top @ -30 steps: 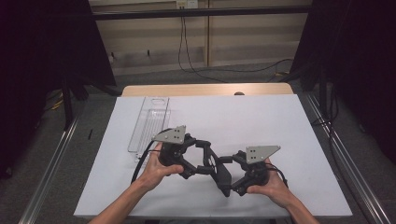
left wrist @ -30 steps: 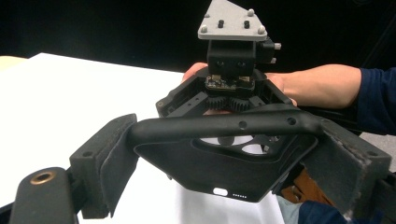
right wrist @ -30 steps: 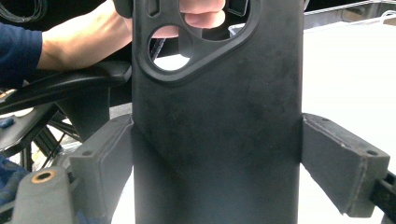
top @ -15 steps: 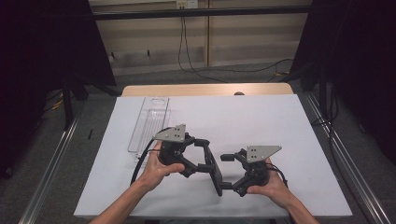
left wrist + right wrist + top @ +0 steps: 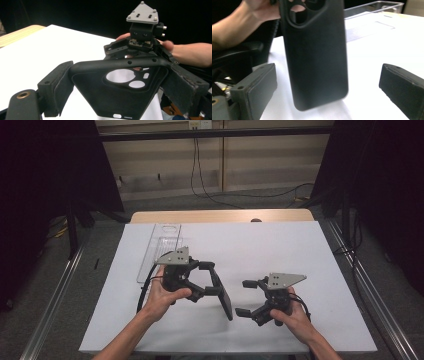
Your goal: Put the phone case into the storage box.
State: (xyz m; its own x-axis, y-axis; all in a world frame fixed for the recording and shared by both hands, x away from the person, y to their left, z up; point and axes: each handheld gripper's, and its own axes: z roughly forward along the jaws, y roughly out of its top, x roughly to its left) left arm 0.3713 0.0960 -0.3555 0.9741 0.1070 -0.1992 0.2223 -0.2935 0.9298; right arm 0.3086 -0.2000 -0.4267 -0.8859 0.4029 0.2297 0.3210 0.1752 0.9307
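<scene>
Black soft-plastic phone case [image 5: 223, 296] clamped by its camera end in my left gripper [image 5: 214, 279], hanging above the white table [image 5: 280, 245] so it's free. My right gripper [image 5: 246, 297] has just been opening, jaws wide, nothing between the pads. Clear plastic tray [image 5: 161, 242] beyond.

The phone case [image 5: 120, 92] looks like matt black soft plastic, smooth-skinned. Rough, dark foam-like pads [image 5: 62, 87] clamp its sides. Beneath it, the table [image 5: 280, 250] is matt white; beyond lies a clear glossy plastic tray [image 5: 162, 245].
</scene>
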